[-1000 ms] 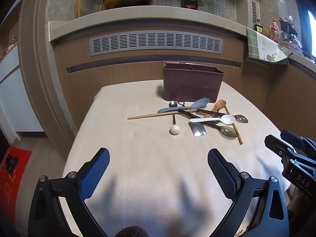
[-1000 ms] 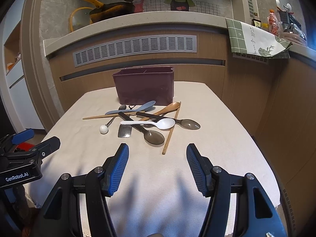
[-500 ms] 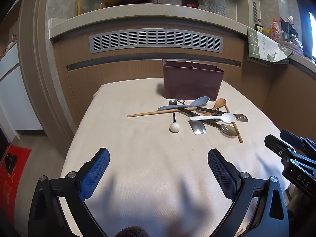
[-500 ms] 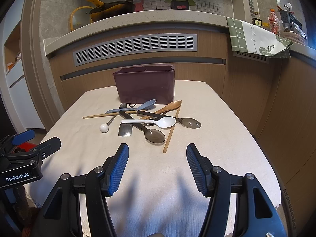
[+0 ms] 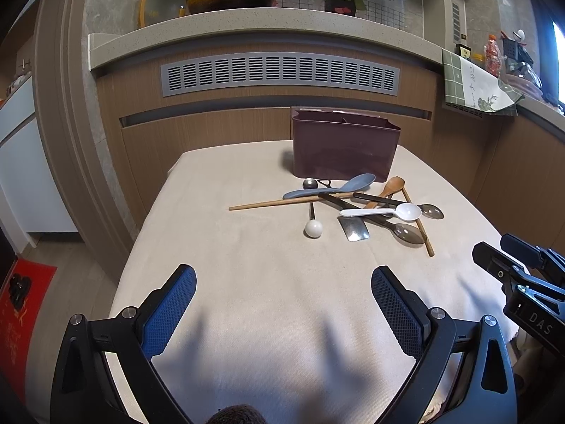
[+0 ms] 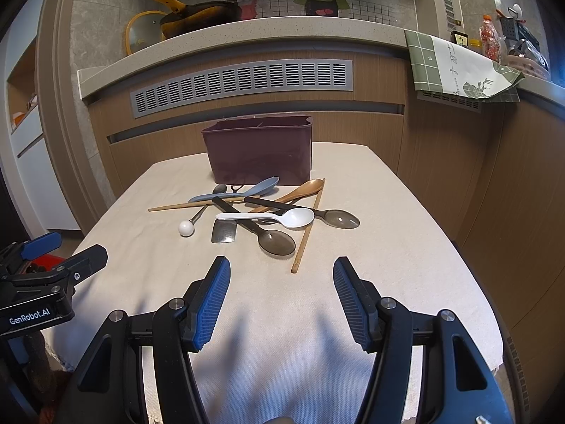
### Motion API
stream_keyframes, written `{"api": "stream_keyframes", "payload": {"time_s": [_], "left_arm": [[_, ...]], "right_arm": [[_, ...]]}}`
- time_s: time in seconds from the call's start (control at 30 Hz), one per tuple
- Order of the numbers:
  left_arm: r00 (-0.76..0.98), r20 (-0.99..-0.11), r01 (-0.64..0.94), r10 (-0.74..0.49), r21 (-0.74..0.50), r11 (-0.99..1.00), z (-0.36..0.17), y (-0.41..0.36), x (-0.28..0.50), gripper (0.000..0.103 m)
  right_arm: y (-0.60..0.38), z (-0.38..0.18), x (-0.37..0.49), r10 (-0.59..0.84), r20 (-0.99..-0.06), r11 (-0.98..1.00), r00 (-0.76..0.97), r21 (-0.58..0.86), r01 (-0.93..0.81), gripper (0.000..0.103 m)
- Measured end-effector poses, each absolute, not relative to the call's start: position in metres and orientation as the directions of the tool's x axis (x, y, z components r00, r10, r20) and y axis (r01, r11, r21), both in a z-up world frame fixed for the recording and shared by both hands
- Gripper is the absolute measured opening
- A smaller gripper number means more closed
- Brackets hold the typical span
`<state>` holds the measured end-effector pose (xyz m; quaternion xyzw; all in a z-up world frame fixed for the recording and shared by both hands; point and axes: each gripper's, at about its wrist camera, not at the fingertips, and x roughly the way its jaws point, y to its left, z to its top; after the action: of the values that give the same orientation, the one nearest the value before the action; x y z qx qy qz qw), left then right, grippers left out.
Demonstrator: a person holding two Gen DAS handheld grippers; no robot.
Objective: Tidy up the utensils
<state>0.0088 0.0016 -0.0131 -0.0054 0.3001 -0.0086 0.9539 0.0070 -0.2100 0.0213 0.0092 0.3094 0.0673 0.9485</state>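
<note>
With both the left gripper (image 5: 282,282) and right gripper (image 6: 281,272) held wide open and empty, the light, stiff, slippery white plastic spoon (image 6: 272,217), topmost at the pile's 5 o'clock, is judged best pinched mid-handle.

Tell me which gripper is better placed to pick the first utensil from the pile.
Right, probably. The right gripper is open and faces the pile almost head-on, the chopstick end just ahead. From the left gripper, also open, the pile sits off to the right.

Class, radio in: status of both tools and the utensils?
Left tool open, right tool open, both empty. Mixed utensil pile untouched before dark maroon plastic caddy. White plastic spoon tops pile.
</note>
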Motion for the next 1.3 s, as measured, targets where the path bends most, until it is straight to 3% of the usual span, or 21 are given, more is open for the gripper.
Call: {"api": "stream_keyframes", "payload": {"time_s": [0.83, 1.1, 1.3], "left_arm": [[0.797, -0.600, 0.055, -0.065, -0.034, 0.998, -0.016, 0.002, 0.020, 0.099], [0.798, -0.577, 0.165, -0.174, -0.069, 0.984, 0.013, 0.015, 0.079, 0.099], [0.796, -0.583, 0.180, -0.165, -0.032, 0.983, 0.022, 0.028, 0.139, 0.099]], "right_arm": [[-0.212, 0.018, 0.010, 0.138, -0.591, 0.990, 0.795, 0.060, -0.127, 0.058], [-0.224, 0.034, 0.051, 0.124, -0.591, 0.986, 0.797, -0.018, -0.167, 0.058], [-0.221, 0.032, 0.118, 0.198, -0.677, 0.971, 0.709, 0.036, -0.237, 0.058]]}}
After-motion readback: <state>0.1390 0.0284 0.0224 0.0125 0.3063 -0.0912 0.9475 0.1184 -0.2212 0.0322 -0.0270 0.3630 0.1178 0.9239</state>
